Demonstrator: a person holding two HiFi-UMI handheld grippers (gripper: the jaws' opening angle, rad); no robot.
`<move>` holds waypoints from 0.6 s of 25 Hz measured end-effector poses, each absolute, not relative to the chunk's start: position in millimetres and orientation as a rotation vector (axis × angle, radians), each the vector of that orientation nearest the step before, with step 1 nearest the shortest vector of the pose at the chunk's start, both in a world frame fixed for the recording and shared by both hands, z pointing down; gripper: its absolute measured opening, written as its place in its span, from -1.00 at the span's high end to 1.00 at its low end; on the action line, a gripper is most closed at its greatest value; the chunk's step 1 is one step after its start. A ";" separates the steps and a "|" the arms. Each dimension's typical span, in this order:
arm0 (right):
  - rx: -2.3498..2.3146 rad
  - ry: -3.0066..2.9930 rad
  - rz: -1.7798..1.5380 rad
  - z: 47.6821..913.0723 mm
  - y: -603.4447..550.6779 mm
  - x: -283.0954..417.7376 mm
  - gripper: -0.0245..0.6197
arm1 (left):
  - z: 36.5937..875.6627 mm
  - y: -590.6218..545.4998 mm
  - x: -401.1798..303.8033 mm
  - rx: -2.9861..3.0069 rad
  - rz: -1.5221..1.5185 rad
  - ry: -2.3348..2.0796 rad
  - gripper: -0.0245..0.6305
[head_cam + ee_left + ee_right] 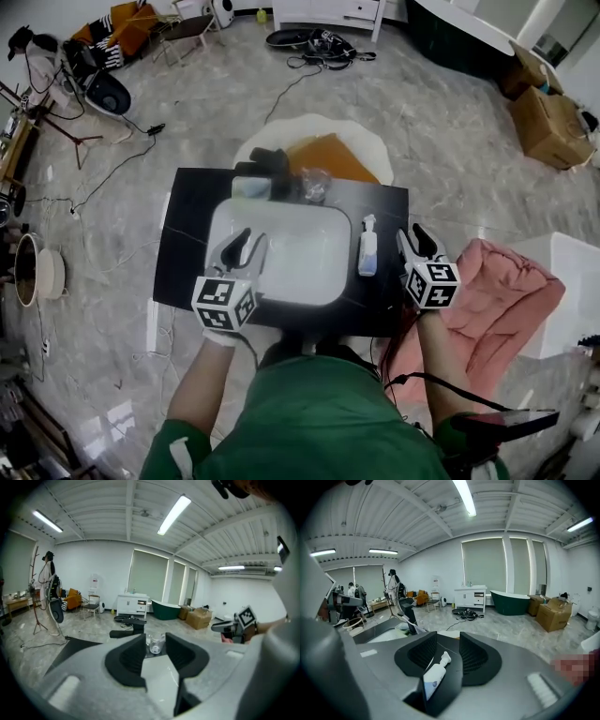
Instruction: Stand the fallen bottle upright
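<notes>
A white bottle (367, 248) with a nozzle cap lies on its side on the black counter (187, 234), just right of the white sink basin (309, 281). My right gripper (412, 236) hovers open a little to the right of it, not touching. In the right gripper view the bottle (435, 676) lies low between the open jaws of the right gripper (447, 637), its cap pointing away. My left gripper (246, 246) is open over the basin's left part, empty. In the left gripper view, the left gripper (155, 638) frames a far clear glass (155, 644).
A clear glass (315, 185), a black faucet (270, 159) and a pale sponge-like block (251, 187) stand at the counter's back edge. An orange mat (328, 155) lies behind, a pink cloth (497, 291) to the right, cardboard boxes (548, 122) farther off.
</notes>
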State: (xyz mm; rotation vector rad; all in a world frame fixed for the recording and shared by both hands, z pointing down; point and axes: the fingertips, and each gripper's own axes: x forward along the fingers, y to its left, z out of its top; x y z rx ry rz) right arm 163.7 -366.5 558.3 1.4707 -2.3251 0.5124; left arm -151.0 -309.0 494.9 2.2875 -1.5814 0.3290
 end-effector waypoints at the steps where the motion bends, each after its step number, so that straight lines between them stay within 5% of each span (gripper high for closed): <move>1: 1.463 -2.311 0.519 566.0 -370.2 161.9 0.45 | 499.7 -310.5 -153.9 2.282 0.334 -1.573 0.54; 15: 1.202 -2.202 0.773 677.2 -422.3 121.7 0.45 | 559.5 -314.4 -176.2 2.163 0.395 -1.549 0.55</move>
